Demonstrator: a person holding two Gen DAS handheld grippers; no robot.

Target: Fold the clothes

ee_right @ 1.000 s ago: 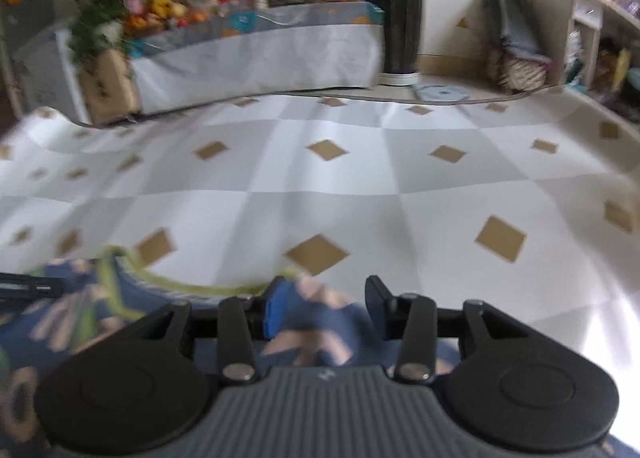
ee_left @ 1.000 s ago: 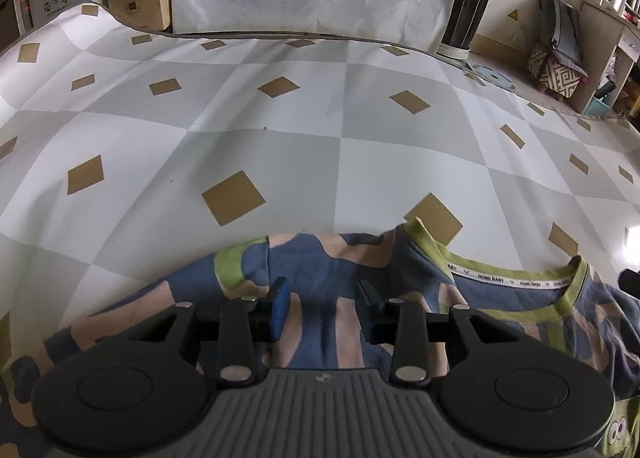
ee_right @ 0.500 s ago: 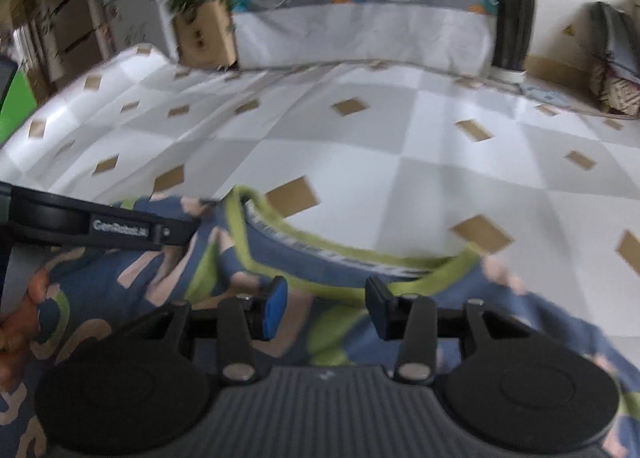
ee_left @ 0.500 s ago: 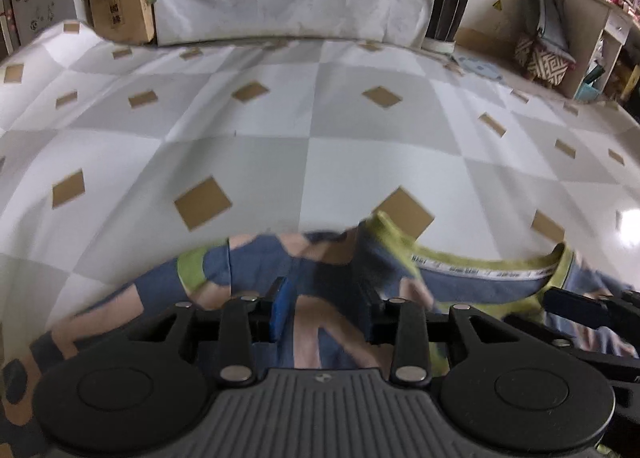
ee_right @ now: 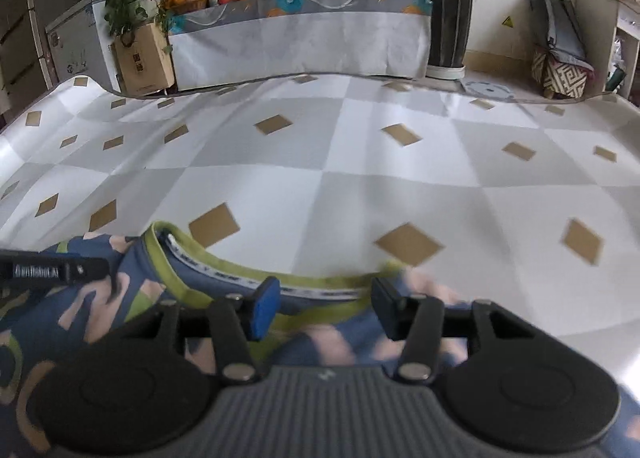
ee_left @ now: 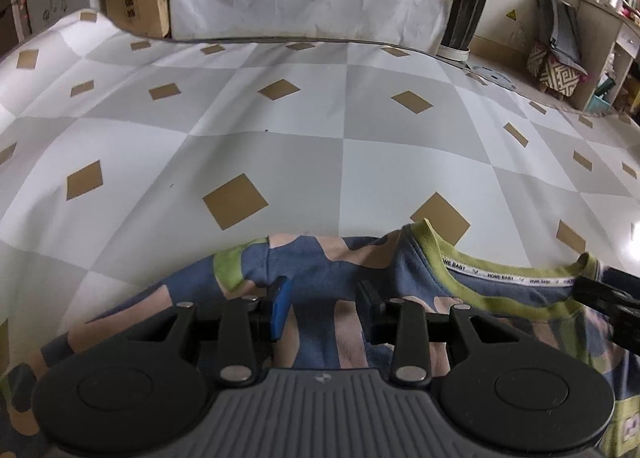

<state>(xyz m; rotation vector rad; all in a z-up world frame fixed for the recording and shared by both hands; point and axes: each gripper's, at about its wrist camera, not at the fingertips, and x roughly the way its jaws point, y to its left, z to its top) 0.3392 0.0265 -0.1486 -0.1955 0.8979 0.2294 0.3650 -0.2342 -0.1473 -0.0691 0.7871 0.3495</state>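
shirt [ee_left: 328, 270] flat on checkered bench [ee_left: 360, 138], collar at 12 | left claw [ee_left: 324, 298] narrow, apparently pinching shoulder fabric | right claw [ee_right: 324, 302] jaws just opened wider astride collar, blurred; likely released | next fold pending

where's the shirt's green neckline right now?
The green neckline lies on the checked cloth, low-centre in the right wrist view between the right gripper's open jaws; lower right in the left wrist view, beside the left gripper.

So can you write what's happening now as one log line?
step: folding | shirt: on the mat | left gripper: over shoulder | right gripper: jaws just opening at collar
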